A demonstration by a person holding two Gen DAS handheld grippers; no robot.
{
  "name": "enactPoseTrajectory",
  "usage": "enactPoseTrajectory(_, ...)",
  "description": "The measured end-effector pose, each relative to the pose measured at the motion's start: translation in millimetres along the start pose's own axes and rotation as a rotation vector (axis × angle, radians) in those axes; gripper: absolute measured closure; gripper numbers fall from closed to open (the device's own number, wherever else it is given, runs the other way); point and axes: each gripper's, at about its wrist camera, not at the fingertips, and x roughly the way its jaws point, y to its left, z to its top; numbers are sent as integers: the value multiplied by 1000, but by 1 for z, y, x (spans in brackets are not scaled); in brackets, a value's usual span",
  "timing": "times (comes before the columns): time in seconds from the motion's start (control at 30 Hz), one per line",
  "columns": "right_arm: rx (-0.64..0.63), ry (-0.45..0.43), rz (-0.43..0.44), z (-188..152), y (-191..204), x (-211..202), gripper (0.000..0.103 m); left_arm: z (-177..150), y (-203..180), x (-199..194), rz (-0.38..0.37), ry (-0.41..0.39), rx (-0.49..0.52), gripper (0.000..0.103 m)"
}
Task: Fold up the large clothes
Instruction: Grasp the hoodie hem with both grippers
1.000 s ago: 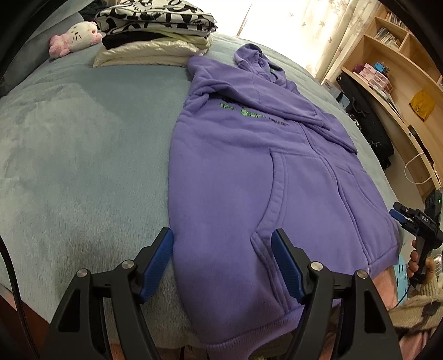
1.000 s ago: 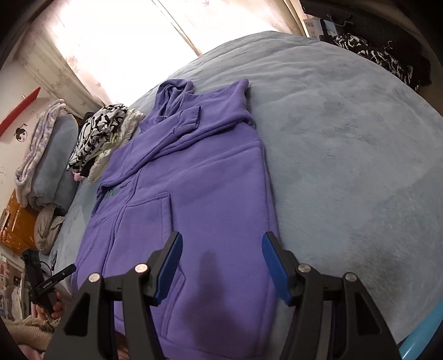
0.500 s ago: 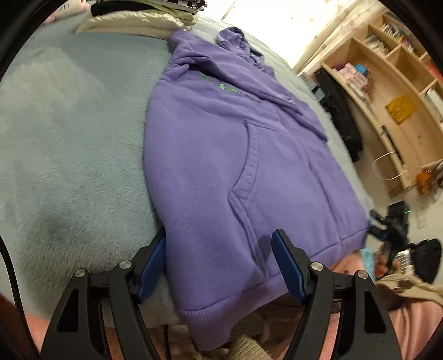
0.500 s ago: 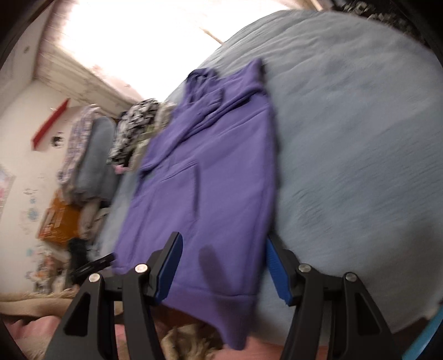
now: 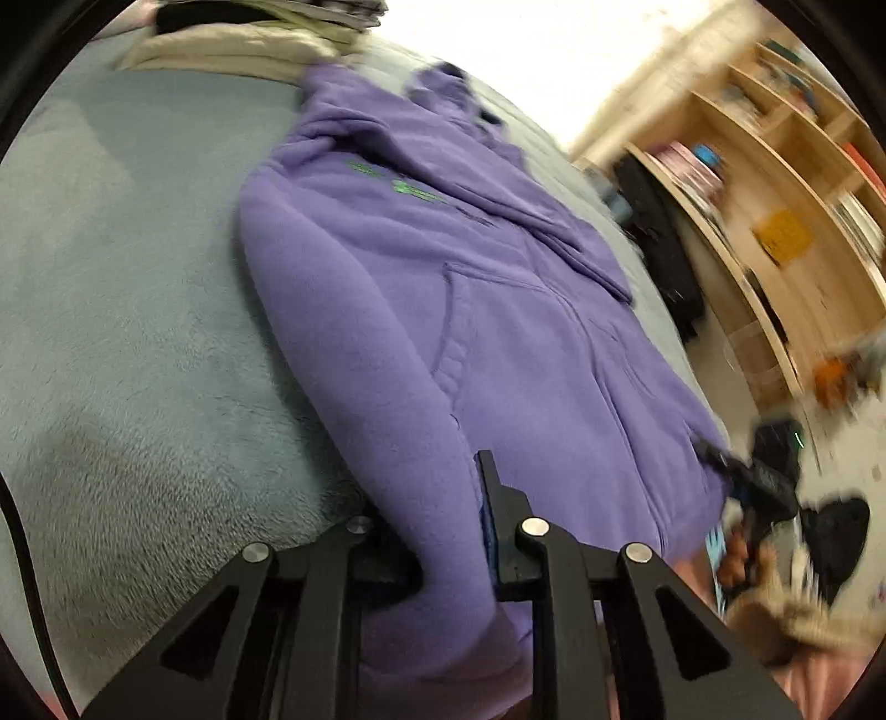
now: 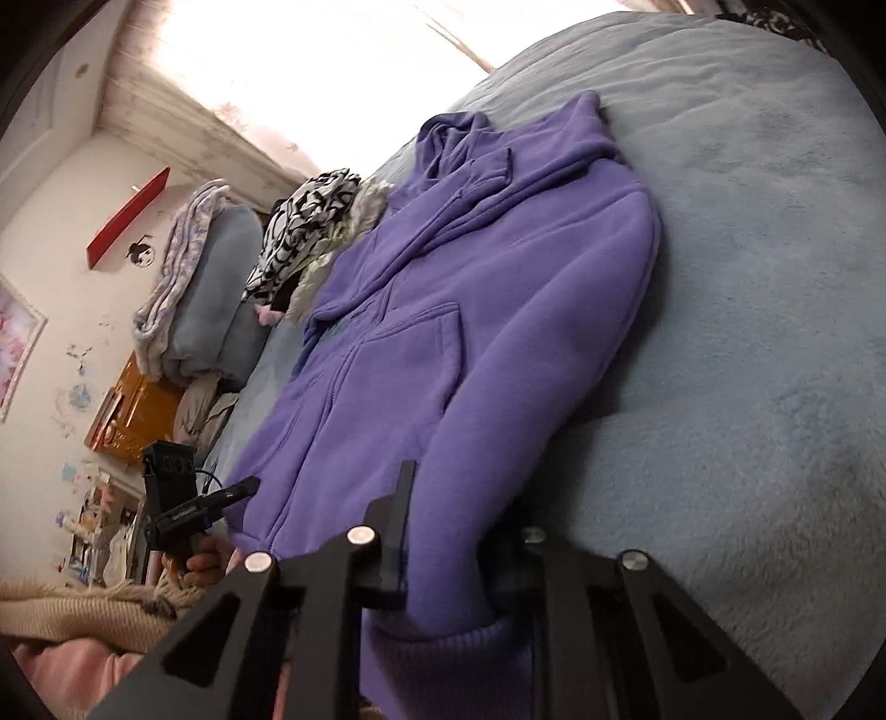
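**Both tongs closing on hoodie hem**

Landmark: purple hoodie (image 5: 443,310), lying flat, front up, on the grey bed (image 5: 111,310), hood at the far end, hem at the near edge.

Left of hoodie: bare blanket; folded pile (image 5: 232,50) just beside its far shoulder.

Left tongs (image 5: 443,531): at the hem's left corner, jaws closing, cloth bunched between them, pads pressing the fabric.

Right tongs (image 6: 459,531): at the hem's right corner, jaws closing, cloth clamped between them.

Right of hoodie: wooden shelves (image 5: 775,183), beyond the bed.
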Motion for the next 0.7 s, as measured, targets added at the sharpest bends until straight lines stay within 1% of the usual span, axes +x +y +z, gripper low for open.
enactPoseTrajectory(0.07,-23,-31,-31,-2,9,-8,90,0,-14,-7,66,-41,21,90)
enactPoseTrajectory(0.17,-58,-94,-56,-3,27,-27,91,1,-38,-29,119,-99,36,91)
enactPoseTrajectory(0.23,-78,-130,-58,-2,41,-41,92,1,-50,-45,127,-122,38,91)
enactPoseTrajectory(0.33,-122,-153,-41,-6,61,-60,92,-3,-65,-71,131,-143,61,91)
enactPoseTrajectory(0.43,-166,-152,-19,-15,81,-79,92,-11,-75,-94,140,-131,64,91)
enactPoseTrajectory(0.53,-181,-120,-25,-26,89,-96,92,-19,-76,-114,130,-98,49,91)
enactPoseTrajectory(0.63,-165,-93,-37,-33,90,-105,92,-17,-74,-121,118,-66,41,91)
enactPoseTrajectory(0.7,-135,-78,-41,-29,86,-104,91,-8,-71,-119,119,-59,39,90)
